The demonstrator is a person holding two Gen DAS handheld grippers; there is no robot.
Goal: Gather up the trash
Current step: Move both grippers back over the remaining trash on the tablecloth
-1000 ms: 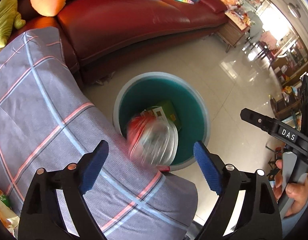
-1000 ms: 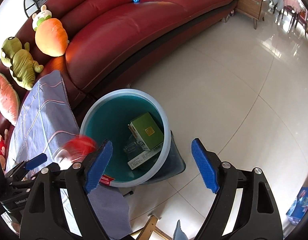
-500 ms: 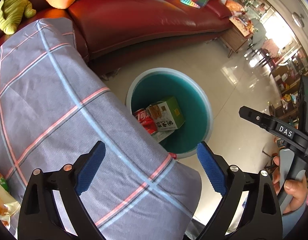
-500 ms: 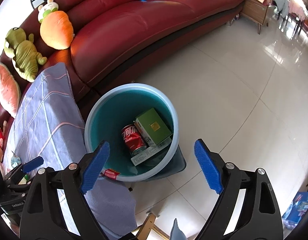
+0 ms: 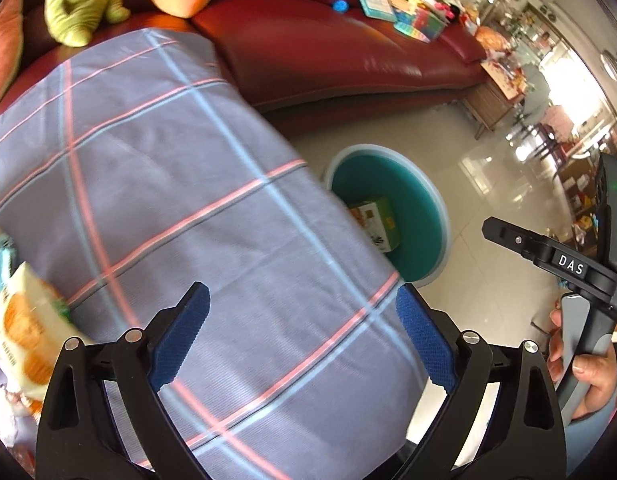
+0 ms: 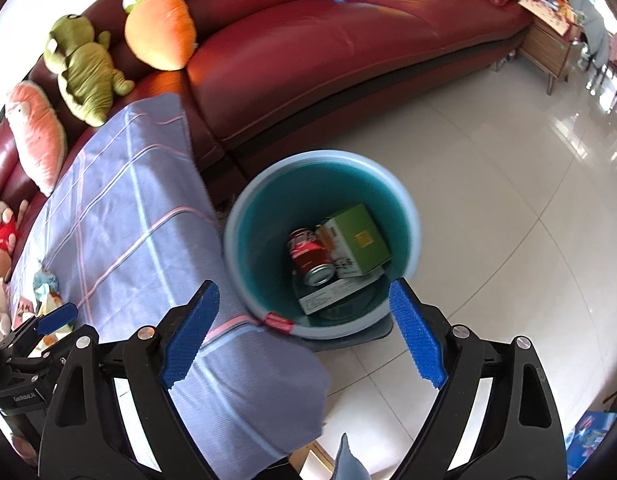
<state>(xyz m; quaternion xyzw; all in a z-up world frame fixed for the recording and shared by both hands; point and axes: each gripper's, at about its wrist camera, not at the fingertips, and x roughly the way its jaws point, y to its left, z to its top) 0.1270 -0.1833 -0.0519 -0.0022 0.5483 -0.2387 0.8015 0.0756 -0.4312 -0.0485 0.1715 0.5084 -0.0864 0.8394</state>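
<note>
A light-blue bin (image 6: 244, 216) with a teal inside stands on the floor beside the table. In it lie a red drink can (image 6: 310, 254), a green box (image 6: 358, 240) and a white box (image 6: 336, 294). My right gripper (image 6: 304, 288) hangs open above the bin's near rim, nothing between its fingers. My left gripper (image 5: 302, 292) is open and empty over the checked tablecloth (image 5: 168, 180), with the bin (image 5: 440, 208) ahead to the right and the green box (image 5: 374, 220) showing inside. An orange-and-white snack bag (image 5: 24, 328) lies on the table at the left edge.
A dark red sofa (image 6: 348, 48) curves behind the bin, with plush toys (image 6: 84, 68) and books (image 5: 412, 20) on it. A hand (image 5: 588, 368) holds the other gripper at the right of the left wrist view. More small items (image 6: 44, 284) sit at the table's far-left end. Glossy tiled floor (image 6: 508, 208) lies to the right.
The red can, blurred between my left jaws a second ago, now lies in the bin. My left gripper has drawn back over the table. In the right view the bin has shifted right.
</note>
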